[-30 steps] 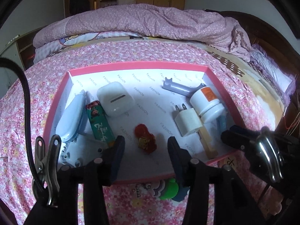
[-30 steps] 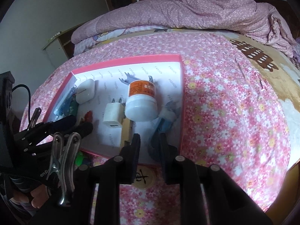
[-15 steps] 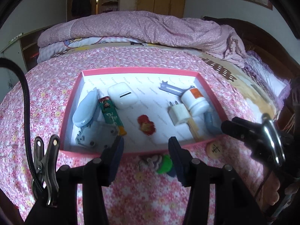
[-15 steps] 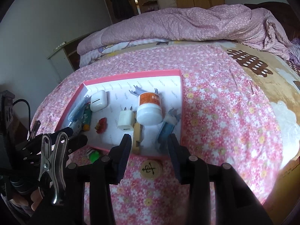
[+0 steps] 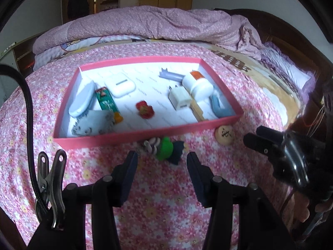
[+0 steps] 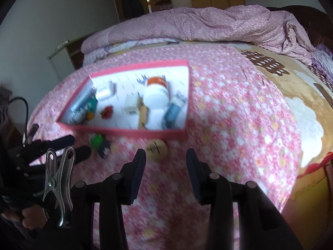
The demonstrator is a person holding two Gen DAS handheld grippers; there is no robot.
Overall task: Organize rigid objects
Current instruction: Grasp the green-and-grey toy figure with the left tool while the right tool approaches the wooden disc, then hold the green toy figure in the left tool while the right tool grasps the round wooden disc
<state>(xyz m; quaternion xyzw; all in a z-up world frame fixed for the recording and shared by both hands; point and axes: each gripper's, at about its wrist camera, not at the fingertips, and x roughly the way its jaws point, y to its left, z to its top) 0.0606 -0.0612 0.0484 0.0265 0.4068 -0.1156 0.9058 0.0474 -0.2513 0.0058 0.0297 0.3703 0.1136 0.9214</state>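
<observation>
The left tool (image 5: pixel 161 162) was held above the flowered bedspread (image 5: pixel 162 204) with its jaws parted and nothing between them. The right tool (image 6: pixel 165 159) was likewise spread and empty. Just beyond the left tool a green toy (image 5: pixel 164 150) lay on the bed, touching the near wall of the pink box (image 5: pixel 129 136). A round wooden piece (image 6: pixel 157 149) lay just outside the same wall, near the right tool. Inside the box were seen a white charger (image 5: pixel 180 101), a white bottle (image 5: pixel 197 84) lying on its side, a white case (image 5: pixel 119 84) and a red charm (image 5: pixel 144 110).
</observation>
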